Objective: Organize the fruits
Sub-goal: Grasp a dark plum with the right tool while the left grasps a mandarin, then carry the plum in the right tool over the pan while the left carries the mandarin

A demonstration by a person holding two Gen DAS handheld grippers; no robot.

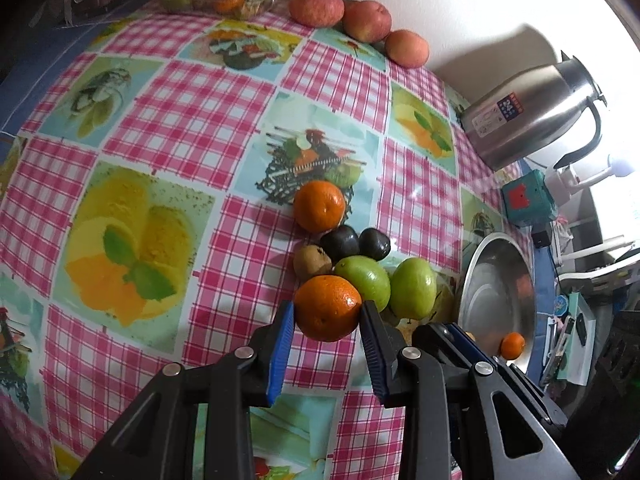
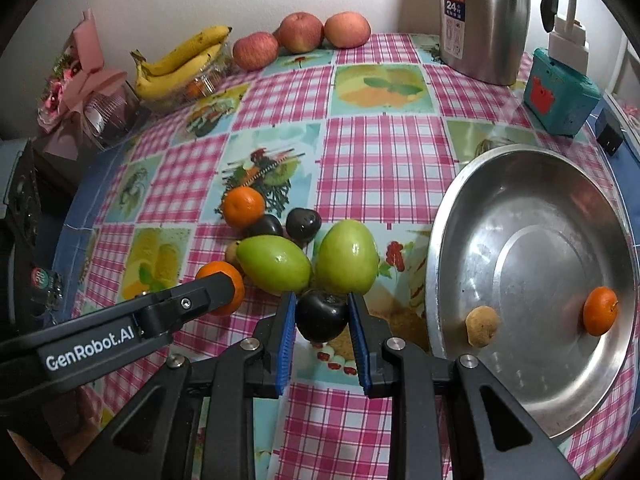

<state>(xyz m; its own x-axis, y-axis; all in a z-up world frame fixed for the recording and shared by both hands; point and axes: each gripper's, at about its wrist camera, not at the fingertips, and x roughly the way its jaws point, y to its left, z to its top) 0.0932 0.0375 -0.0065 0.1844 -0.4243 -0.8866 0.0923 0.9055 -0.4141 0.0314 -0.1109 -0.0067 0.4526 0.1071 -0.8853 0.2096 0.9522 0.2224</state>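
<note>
Beside the steel basin [image 2: 532, 216], on the pink checked tablecloth [image 2: 384, 160], your fruit lay in a loose cluster. Your left gripper [image 1: 328, 312] had its blue pads pressed on both sides of an orange [image 1: 328, 306] at the edge of the cluster farther from the basin, jaws narrowed around it. Your right gripper [image 2: 322, 314] was clamped on a dark plum [image 2: 322, 316] at the near edge of the cluster, closer to the basin, with its jaws nearly together. Just behind that plum you had two green fruits [image 2: 347, 258] side by side, touching or nearly so. Farther from the basin than those sat two more dark plums [image 2: 303, 222], a small brown kiwi [image 1: 312, 260] and a second orange [image 2: 243, 206], all bunched close. Inside the basin you had a small orange [image 2: 599, 310] near the rim and a brownish fruit [image 2: 482, 325] on the floor, well apart from each other. Well beyond the basin, along the wall, stood three apples [image 2: 301, 32], a clear dish with bananas [image 2: 176, 66], and a steel thermos jug [image 2: 486, 20] next to a teal box [image 2: 560, 94].
</note>
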